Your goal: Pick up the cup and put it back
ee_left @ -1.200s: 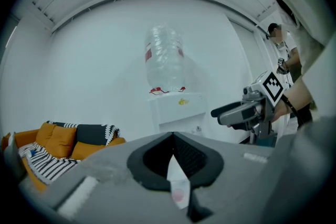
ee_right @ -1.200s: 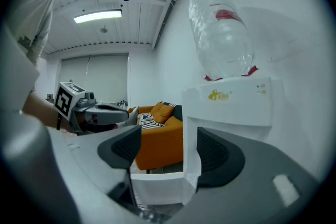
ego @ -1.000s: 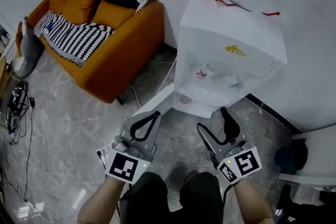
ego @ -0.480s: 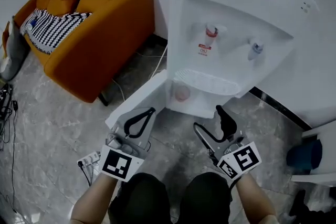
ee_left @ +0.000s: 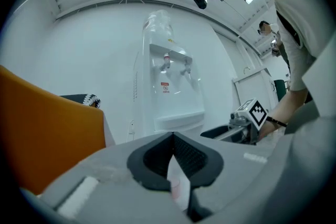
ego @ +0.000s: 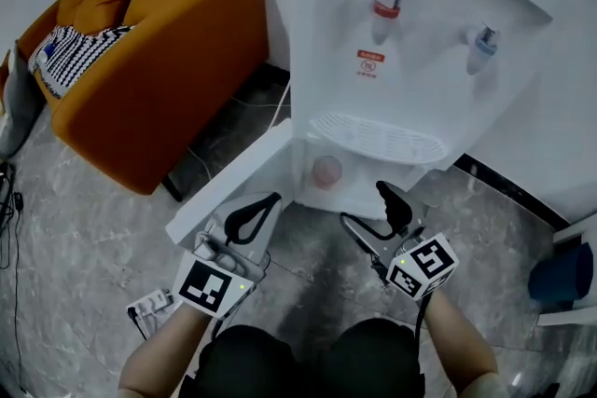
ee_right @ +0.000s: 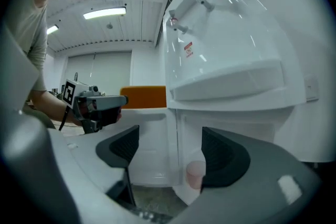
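A small pink cup (ego: 326, 171) stands inside the open lower cabinet of the white water dispenser (ego: 420, 61), under its drip tray (ego: 378, 137). In the right gripper view the cup (ee_right: 195, 173) shows low down, just beside the right jaw and beyond it. My right gripper (ego: 371, 212) (ee_right: 170, 139) hovers a short way in front of the cabinet. Its jaws are opening and nothing is between them. My left gripper (ego: 270, 200) (ee_left: 172, 136) is shut and empty, next to the swung-out cabinet door (ego: 233, 186).
An orange sofa (ego: 140, 61) with striped cushions stands at the left. A power strip and cable (ego: 149, 303) lie on the marble floor near my left hand. Red and blue taps (ego: 384, 9) sit above the tray. A dark blue object (ego: 564, 275) is at the right edge.
The head view has come closer to the dispenser, so the open cabinet and cup now look larger and nearer. Both grippers have moved forward towards the cabinet.
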Tool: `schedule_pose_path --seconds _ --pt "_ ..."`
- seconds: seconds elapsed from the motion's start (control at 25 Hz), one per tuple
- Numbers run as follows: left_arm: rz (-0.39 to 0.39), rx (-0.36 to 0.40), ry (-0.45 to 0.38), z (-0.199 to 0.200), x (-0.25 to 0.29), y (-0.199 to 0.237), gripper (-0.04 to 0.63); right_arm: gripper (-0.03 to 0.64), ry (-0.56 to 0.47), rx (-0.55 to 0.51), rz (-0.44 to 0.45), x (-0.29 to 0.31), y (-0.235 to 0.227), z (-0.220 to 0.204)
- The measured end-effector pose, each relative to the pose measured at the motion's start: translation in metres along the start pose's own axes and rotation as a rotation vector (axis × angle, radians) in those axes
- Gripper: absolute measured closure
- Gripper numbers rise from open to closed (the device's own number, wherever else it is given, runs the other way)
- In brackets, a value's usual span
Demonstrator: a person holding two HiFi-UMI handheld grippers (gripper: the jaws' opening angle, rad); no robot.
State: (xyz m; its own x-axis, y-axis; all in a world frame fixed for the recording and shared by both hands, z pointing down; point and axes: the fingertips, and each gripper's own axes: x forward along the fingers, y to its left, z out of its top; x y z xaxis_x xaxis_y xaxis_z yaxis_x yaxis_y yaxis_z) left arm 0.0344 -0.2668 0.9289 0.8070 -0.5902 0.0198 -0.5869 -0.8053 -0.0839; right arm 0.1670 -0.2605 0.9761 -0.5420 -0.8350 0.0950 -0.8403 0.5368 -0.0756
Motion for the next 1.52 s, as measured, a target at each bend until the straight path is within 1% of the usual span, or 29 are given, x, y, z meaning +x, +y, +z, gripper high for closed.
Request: schedule_pose_path --seconds 0.08,0.2,0.36,0.52,0.64,0.8,1.0,1.16,1.24,1.28,1.36,1.52 --pt "-0.019 0.027 -0.004 -0.011 0.007 -0.005 0.592 0.252 -0.013 -0.008 -0.009 0.009 -0.009 -0.013" --pt "-0.034 0.034 -0.006 -0.026 0.017 -0.01 0.592 0.238 -0.016 -0.004 -0.007 0.026 -0.019 -0.034" --pt "-0.028 0.016 -0.011 -0.043 0.03 -0.013 0.592 0.224 0.013 -0.016 0.0 0.053 -0.033 -0.066" --pt "-0.029 0.01 -0.016 -0.052 0.046 -0.016 0.592 0.208 0.059 -0.023 -0.015 0.079 -0.056 -0.1" --pt "-0.005 -0.007 -0.026 -0.061 0.054 -0.012 0.592 0.199 0.089 -0.018 -0.028 0.096 -0.069 -0.123" --pt "0.018 -0.046 -0.007 -0.083 0.059 -0.003 0.592 0.187 0.125 -0.007 -0.023 0.116 -0.079 -0.147" --pt "0.018 -0.053 0.016 -0.105 0.061 0.0 0.592 0.186 0.179 -0.014 -0.032 0.133 -0.088 -0.178" --pt "0.025 -0.063 0.034 -0.116 0.061 0.003 0.592 0.186 0.195 -0.001 -0.044 0.145 -0.096 -0.19" --pt "0.029 -0.046 0.047 -0.12 0.062 0.004 0.592 0.187 0.204 -0.004 -0.041 0.15 -0.096 -0.193" --pt "0.032 -0.034 0.058 -0.124 0.063 0.006 0.592 0.191 0.208 -0.009 -0.041 0.151 -0.095 -0.194" --pt "0.041 -0.023 0.09 -0.132 0.064 0.011 0.592 0.242 0.216 -0.018 -0.043 0.151 -0.096 -0.195" --pt "0.058 -0.033 0.131 -0.144 0.066 0.018 0.592 0.245 0.234 -0.06 -0.031 0.148 -0.092 -0.196"
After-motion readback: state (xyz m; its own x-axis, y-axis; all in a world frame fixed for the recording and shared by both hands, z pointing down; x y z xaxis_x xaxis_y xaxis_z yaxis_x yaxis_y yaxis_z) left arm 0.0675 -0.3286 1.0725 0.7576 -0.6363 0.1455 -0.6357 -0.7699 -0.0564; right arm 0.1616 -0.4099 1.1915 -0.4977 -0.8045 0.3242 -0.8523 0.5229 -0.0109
